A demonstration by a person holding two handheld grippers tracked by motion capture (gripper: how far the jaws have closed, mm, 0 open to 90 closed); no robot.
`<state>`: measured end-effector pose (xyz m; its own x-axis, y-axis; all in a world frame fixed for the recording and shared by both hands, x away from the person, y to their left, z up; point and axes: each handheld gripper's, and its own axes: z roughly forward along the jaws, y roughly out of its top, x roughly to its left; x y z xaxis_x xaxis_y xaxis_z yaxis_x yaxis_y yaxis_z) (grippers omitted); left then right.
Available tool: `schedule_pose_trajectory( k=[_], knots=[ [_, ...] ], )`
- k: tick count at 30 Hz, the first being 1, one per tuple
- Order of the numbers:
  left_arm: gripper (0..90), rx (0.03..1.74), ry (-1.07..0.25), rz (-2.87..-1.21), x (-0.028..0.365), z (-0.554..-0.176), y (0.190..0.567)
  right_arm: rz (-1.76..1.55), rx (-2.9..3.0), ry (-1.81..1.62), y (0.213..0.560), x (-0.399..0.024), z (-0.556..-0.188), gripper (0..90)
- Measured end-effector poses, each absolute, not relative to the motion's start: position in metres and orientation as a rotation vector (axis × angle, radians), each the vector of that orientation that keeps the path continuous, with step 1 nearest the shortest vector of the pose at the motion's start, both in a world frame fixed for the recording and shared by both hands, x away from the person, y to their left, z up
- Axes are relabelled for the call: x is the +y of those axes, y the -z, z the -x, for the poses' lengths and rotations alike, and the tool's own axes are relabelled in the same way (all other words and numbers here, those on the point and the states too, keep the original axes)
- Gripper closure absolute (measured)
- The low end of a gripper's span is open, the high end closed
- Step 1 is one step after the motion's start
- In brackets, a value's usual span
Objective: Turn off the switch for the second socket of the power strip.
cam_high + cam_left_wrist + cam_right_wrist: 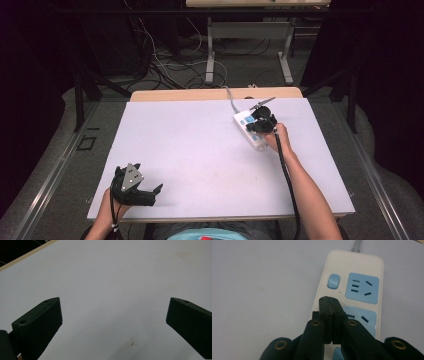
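The power strip [352, 282] is a white rectangular body with rounded corners, lying flat on the white surface [200, 150] toward its far right area. Its top face carries a light blue rocker switch [333, 281] near the cord end and light blue socket panels [362, 287] set in a row along its length. A grey cord [231, 97] leaves the far end and runs off the back edge of the surface.

The right tongs [332, 305] are clenched, both jaws pressed together with nothing between them, tips positioned over the strip just below the switch. The left tongs [113, 315] are released, jaws wide apart, above bare surface at the near left corner.
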<state>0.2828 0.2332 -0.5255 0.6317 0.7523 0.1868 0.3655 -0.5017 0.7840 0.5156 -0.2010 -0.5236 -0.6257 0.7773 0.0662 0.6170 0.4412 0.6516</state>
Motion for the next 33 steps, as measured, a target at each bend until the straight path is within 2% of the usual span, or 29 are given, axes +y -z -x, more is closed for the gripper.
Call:
schedule_pose_trajectory(
  k=[33],
  knots=[
    [0.3,0.873,-0.684,-2.117,0.2323,-0.2835,0.5265,-1.247,2.438,-0.978,0.5257,-0.2013,-0.5155,90.0]
  ],
)
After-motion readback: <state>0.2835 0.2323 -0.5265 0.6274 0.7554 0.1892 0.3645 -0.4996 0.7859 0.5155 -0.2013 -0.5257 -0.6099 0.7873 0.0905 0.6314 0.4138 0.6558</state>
